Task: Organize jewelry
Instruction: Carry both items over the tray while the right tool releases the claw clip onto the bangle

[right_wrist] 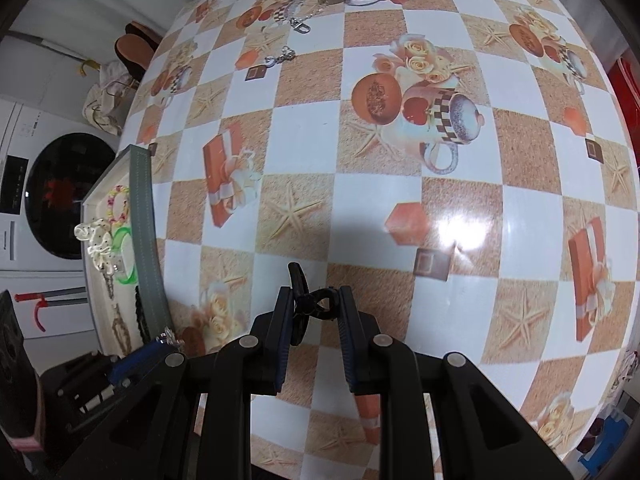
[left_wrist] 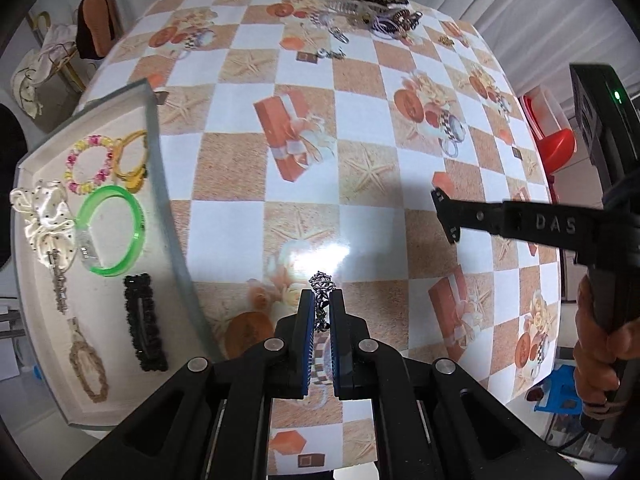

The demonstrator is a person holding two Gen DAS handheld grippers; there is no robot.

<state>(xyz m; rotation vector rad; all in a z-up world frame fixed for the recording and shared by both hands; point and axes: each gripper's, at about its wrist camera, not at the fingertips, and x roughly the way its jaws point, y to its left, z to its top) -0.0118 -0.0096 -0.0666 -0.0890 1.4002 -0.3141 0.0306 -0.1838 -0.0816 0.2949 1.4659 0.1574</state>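
Observation:
My left gripper (left_wrist: 321,294) is shut on a small dark silver filigree piece (left_wrist: 322,283) that pokes out above the blue pads, over the checkered tablecloth (left_wrist: 360,120). To its left stands a white tray (left_wrist: 160,152) holding a green bangle (left_wrist: 138,236), a pink-yellow bead bracelet (left_wrist: 86,164), a white dotted scrunchie (left_wrist: 40,216), a black hair clip (left_wrist: 144,320) and a braided cord loop (left_wrist: 88,368). In the right wrist view my right gripper (right_wrist: 316,294) is shut on a small black claw clip (right_wrist: 300,280) above the table. The right gripper (left_wrist: 446,216) also shows side-on in the left wrist view.
A pile of loose jewelry and hair ties (left_wrist: 376,12) lies at the table's far edge, with a small keychain (left_wrist: 332,54) nearer. A washing machine (right_wrist: 60,196) stands beyond the tray (right_wrist: 142,208). A red plastic container (left_wrist: 552,136) sits off the right edge.

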